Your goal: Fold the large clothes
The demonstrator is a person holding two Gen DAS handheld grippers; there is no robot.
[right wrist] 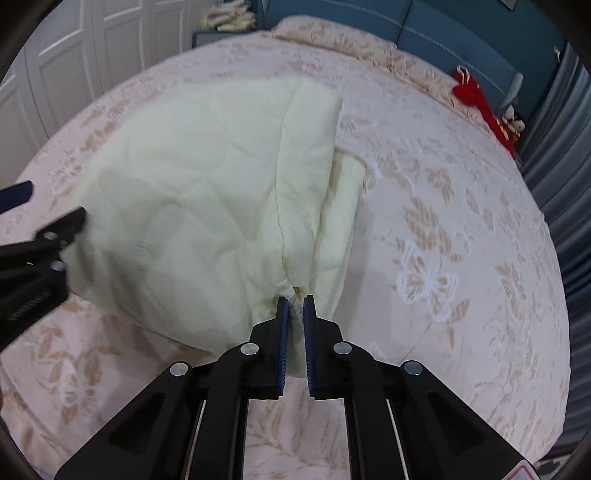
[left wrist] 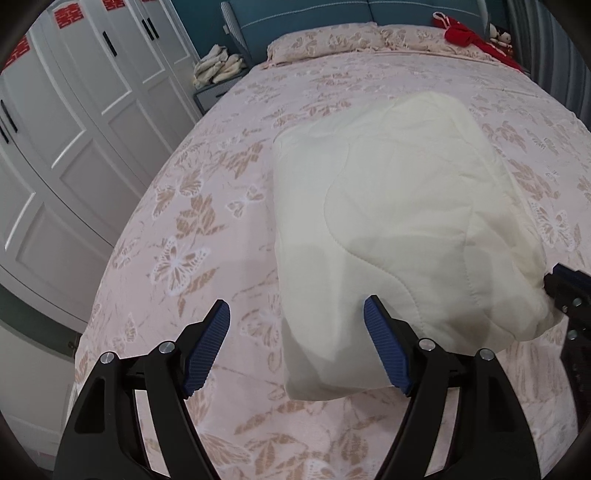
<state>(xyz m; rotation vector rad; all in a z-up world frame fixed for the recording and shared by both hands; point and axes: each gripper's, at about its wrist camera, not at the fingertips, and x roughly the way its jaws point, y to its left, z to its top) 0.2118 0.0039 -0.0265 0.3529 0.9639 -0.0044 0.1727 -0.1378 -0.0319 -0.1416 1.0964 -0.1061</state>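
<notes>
A cream quilted garment point(left wrist: 399, 206) lies folded in a thick bundle on the pink floral bed point(left wrist: 207, 229); it also shows in the right wrist view point(right wrist: 199, 192). My left gripper point(left wrist: 297, 314) is open, its jaws wide apart over the bundle's near left corner, holding nothing. My right gripper point(right wrist: 294, 304) is shut on the garment's near right edge, pinching bunched cloth between its blue pads. The right gripper also shows at the right edge of the left wrist view point(left wrist: 565, 288).
White wardrobe doors point(left wrist: 74, 122) stand to the left of the bed. A pillow point(left wrist: 325, 40) and a red cloth item point(left wrist: 465, 35) lie at the head, by the teal headboard point(left wrist: 295, 14). A nightstand with stacked items point(left wrist: 218, 70) is at the back left.
</notes>
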